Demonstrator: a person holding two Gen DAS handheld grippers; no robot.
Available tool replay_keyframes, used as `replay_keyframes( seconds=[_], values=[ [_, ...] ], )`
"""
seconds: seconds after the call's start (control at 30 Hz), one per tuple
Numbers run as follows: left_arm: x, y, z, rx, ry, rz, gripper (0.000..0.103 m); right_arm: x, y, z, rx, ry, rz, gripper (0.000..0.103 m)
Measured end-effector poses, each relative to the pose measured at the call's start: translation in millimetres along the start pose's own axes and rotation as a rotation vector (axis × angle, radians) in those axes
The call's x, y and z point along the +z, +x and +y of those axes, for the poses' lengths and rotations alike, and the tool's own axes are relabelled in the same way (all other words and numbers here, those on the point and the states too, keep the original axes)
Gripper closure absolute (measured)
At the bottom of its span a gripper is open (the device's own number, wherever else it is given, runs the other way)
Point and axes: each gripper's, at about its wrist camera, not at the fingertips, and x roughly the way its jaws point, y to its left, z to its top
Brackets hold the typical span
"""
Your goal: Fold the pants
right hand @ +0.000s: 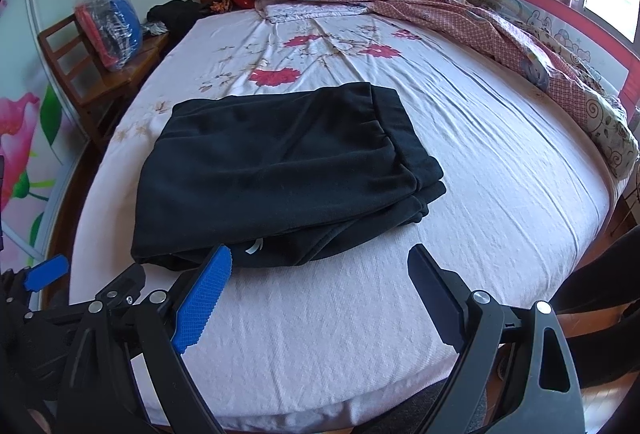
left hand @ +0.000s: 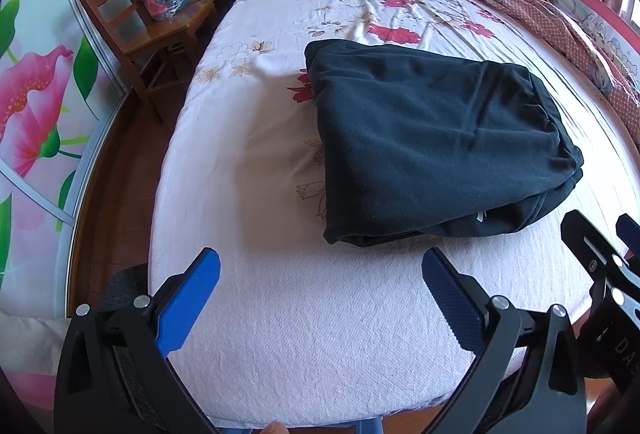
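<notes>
Blue-padded left gripper (left hand: 320,298) and right gripper (right hand: 320,294) both gape wide, empty, over the near edge of the bed (right hand: 500,194). Just beyond them the dark pants (right hand: 276,174) lie in a compact stacked bundle on the floral sheet. Folding looks finished or nearly; next probably only a tidy of the loose right-hand layers. Underside layers hidden; white tag at near hem unreadable.
</notes>
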Motion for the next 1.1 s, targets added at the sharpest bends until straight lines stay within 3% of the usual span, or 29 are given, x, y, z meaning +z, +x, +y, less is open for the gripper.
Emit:
replay_keyframes(
  seconds=[0.57, 0.87, 1.0, 1.1],
  values=[
    [0, 2, 0, 0.001, 0.010, 0.003, 0.002, 4, 1, 2, 0.002, -0.003, -0.003, 0.014],
    [8, 6, 4, -0.003, 0.046, 0.025, 0.002, 7, 13, -8, -0.014, -0.028, 0.038, 0.014],
    [22, 9, 14, -0.032, 0.099, 0.017, 0.002, 18, 23, -35, 0.049, 0.015, 0.085, 0.014],
    [35, 11, 19, -0.064, 0.168, 0.017, 0.002, 36, 36, -65, 0.202, 0.091, 0.143, 0.014]
  ],
)
